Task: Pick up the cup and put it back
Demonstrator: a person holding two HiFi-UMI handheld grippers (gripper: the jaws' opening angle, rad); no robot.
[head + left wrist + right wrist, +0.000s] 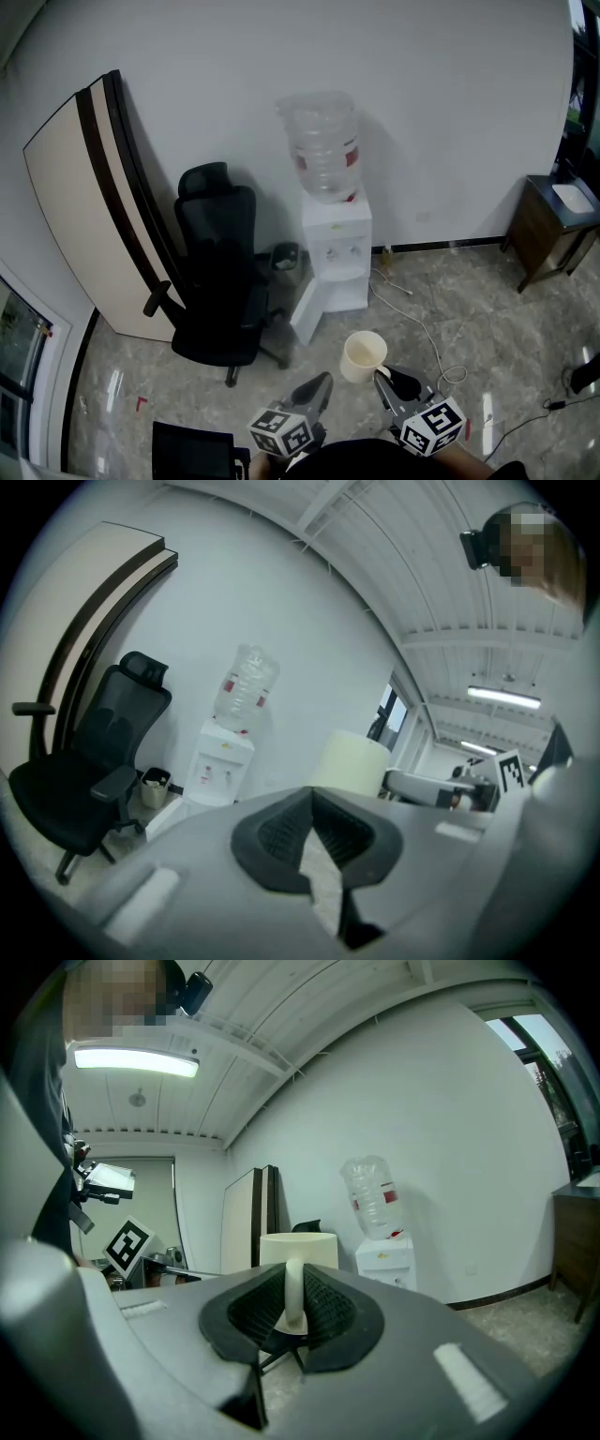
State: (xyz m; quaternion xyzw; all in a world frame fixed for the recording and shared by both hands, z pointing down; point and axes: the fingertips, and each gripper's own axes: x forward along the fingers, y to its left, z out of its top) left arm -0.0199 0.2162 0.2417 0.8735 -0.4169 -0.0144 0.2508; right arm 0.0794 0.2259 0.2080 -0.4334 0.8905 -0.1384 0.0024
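Note:
A cream cup [364,356] with a handle hangs in the air over the tiled floor, in front of the person. My right gripper [382,378] is shut on the handle. In the right gripper view the handle [294,1290] stands upright between the two dark pads, with the cup body [298,1247] just beyond them. My left gripper [322,382] sits to the left of the cup and apart from it, its jaws together with nothing between them. From the left gripper view the jaw tips [310,794] meet, and the cup [352,764] shows past them to the right.
A white water dispenser [336,248] with a clear bottle [323,145] stands against the wall. A black office chair [217,272] and a leaning board [89,202] are to its left, and a small bin [285,256] sits between chair and dispenser. A white cable [424,330] lies on the floor. A dark cabinet [551,230] stands at the right.

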